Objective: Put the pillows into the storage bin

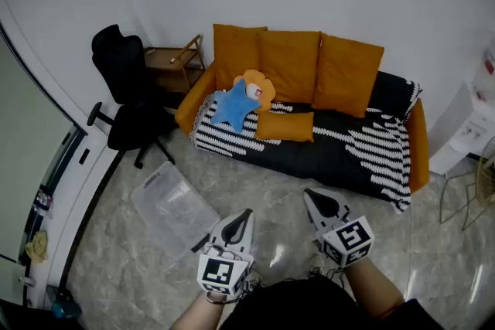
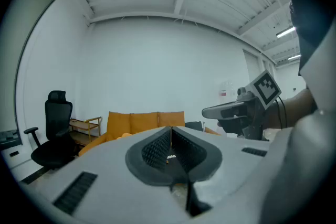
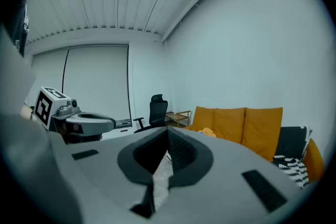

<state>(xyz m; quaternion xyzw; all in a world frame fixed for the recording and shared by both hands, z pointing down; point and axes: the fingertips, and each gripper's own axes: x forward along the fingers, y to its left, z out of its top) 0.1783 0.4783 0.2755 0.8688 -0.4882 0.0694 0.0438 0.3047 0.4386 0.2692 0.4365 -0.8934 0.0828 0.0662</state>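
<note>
Left gripper (image 1: 247,212) & right gripper (image 1: 308,193) jaws both pressed together, empty; small orange pillow (image 1: 285,126) on sofa (image 1: 418,140) looks soft, light, squashy, so prob pinch a corner/edge seam.

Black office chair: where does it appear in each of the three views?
Head view: black office chair at upper left, left of the sofa.
Left gripper view: at the far left.
Right gripper view: small, near centre, above the jaws.
Shared landmark: the orange back cushions; the chair is left of them in every view.
</note>
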